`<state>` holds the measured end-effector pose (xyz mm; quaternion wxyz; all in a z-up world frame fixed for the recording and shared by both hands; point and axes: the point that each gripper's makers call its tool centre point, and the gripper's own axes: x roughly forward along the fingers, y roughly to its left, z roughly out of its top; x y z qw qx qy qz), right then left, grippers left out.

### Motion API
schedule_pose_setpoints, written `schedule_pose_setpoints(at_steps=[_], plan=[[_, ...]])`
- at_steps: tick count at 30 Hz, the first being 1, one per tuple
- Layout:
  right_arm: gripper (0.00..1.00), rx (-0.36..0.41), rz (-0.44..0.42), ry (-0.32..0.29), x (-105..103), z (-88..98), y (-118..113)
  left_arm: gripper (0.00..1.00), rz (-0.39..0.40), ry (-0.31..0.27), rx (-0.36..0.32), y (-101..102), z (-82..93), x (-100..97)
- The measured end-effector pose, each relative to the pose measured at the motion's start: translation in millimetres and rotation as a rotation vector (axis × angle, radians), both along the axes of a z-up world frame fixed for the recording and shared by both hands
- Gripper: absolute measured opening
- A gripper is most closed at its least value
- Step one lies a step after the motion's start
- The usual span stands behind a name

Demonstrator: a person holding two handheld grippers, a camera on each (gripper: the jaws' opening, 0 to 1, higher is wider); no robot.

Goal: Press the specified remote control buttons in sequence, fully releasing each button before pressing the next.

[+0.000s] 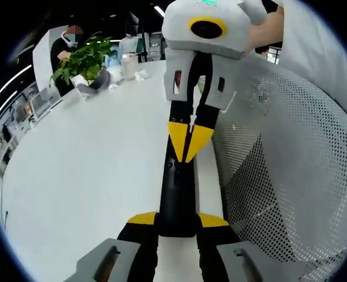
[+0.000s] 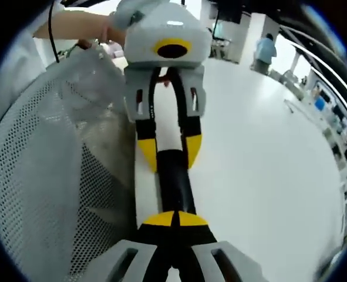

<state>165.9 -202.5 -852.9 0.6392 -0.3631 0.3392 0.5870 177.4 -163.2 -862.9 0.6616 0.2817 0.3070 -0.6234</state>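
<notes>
A slim black remote control (image 1: 176, 194) lies lengthwise over the white table (image 1: 85, 176). My left gripper (image 1: 177, 220) is shut on its near end, one yellow-tipped jaw on each side. The right gripper (image 1: 188, 141) comes in from the top of the left gripper view, shut, its yellow tips pressed together on the remote's upper face. In the right gripper view, the right gripper (image 2: 176, 218) rests its joined tips on the remote control (image 2: 174, 179). The left gripper (image 2: 170, 147) clamps the remote's far end.
A white perforated mesh wall (image 1: 279, 176) curves close beside the remote and also shows as mesh (image 2: 44, 176). A potted plant (image 1: 82, 59) and a person (image 1: 67, 41) are at the table's far end. Another person (image 2: 266, 50) stands far off. The table (image 2: 261, 164) is open beside the remote.
</notes>
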Motion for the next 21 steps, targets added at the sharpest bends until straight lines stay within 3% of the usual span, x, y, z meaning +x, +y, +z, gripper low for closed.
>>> schedule_pose_setpoints(at_steps=[11,18,21], plan=[[0.00,-0.068,0.082,-0.027,-4.4,-2.1,-1.6,0.24,-0.002,0.005,0.001,-0.1,-0.2,-1.1],[0.00,-0.142,0.184,-0.104,-6.4,-4.7,-2.3,0.24,0.003,0.008,0.008,-0.3,-0.3,-1.7],[0.00,-0.140,0.182,-0.101,-7.0,-5.0,-2.7,0.24,0.001,0.008,0.008,-0.5,-0.2,-1.7]])
